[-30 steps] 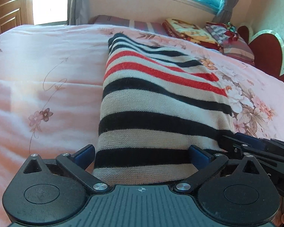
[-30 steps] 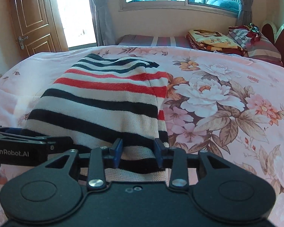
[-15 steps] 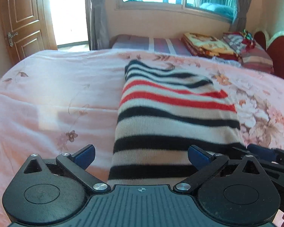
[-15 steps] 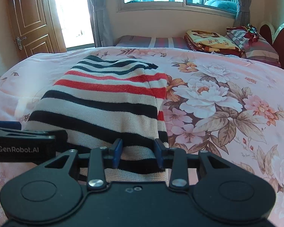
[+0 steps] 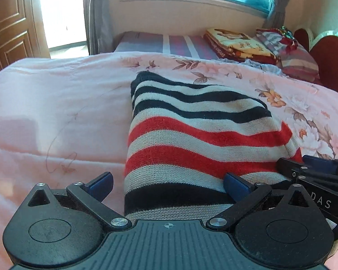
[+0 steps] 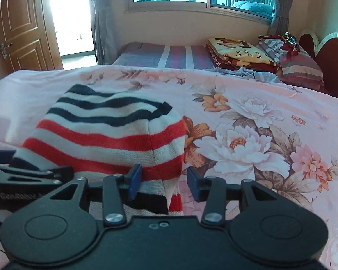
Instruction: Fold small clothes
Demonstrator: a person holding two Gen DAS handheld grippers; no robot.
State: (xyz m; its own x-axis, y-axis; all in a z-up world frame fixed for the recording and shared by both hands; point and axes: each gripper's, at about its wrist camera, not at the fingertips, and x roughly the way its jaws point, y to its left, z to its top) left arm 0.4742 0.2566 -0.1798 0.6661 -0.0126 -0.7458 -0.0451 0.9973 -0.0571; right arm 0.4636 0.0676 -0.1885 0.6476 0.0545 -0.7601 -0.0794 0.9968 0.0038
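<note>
The striped knit sweater [image 5: 198, 139] lies folded on the bed [image 6: 270, 103]; with the left gripper [image 5: 167, 183] wide and right gripper [image 6: 162, 183] just parted, snagged fingers could drag the fold open

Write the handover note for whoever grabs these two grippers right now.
Left gripper: jaws wide open, nothing clamped; the near left edge of the striped sweater lies between them.
Right gripper: jaws have just been opening; the sweater's near right corner sits loose between the pads, no longer pinched.
Sweater: on the pink floral bedspread, folded into a narrow strip, near end doubled over toward the far end.
Done: sides folded in, the lengthwise fold laid down, by the look of it.
Left: probably back both grippers off and check the fold; whether another fold is wanted I cannot tell.
</note>
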